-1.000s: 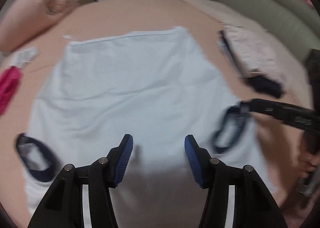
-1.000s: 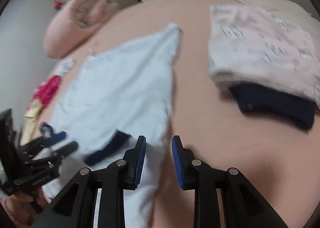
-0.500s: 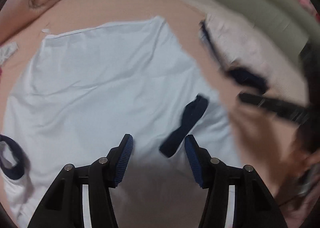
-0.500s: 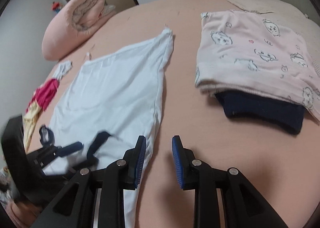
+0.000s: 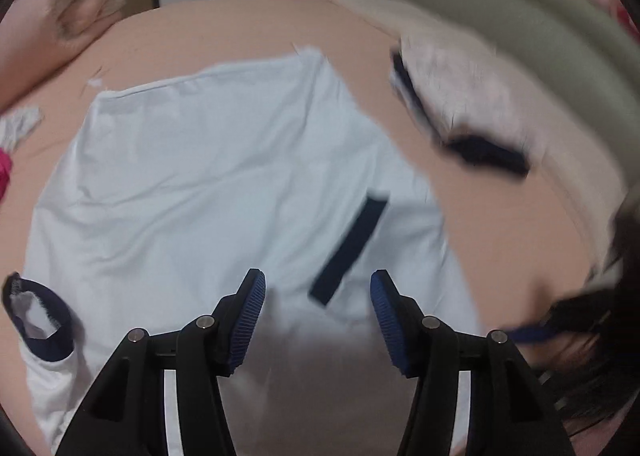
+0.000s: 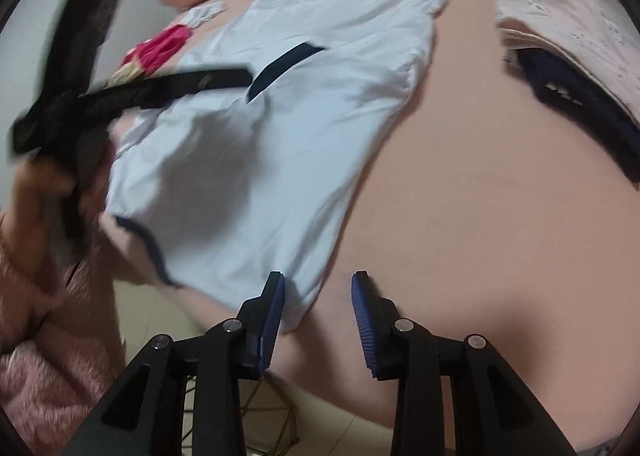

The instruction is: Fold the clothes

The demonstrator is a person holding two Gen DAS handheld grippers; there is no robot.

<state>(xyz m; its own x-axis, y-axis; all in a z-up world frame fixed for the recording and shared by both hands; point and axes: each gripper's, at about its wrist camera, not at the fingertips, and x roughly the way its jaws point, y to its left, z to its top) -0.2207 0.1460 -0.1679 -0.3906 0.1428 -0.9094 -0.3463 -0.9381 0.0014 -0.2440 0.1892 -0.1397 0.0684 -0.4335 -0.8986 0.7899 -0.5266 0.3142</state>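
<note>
A pale blue T-shirt point(image 5: 208, 184) is lying spread flat across the middle of the bed point(image 6: 460, 184), which is wearing a peach sheet. One sleeve is lying folded in over the body of the shirt, its navy cuff point(image 5: 348, 248) showing as a dark slanted strip. The other sleeve is sticking out toward the near left edge of the bed, its navy cuff point(image 5: 38, 316) standing open in a loop. The navy-trimmed neckline point(image 6: 142, 246) is sitting at the near edge of the bed.

The left gripper point(image 5: 318, 320) is hovering over the near part of the shirt with its blue-padded fingers point(image 5: 250, 320) spread wide, holding nothing. The right gripper point(image 6: 318, 320) is hanging over the near right edge of the shirt, its jaws also standing apart and empty; whether the left pad is touching the cloth cannot be told. In the right wrist view a hand point(image 6: 28, 208) in a fuzzy pink sleeve point(image 6: 44, 368) is gripping the left tool's handle, heavily blurred.

Toward the far right corner of the bed a stack of folded clothes is resting, a pink printed garment point(image 6: 580, 28) on top of a navy one point(image 6: 580, 108). A rolled pink pillow point(image 5: 64, 28) is lying at the far left corner, and a red garment point(image 6: 160, 48) is sitting by the left edge.
</note>
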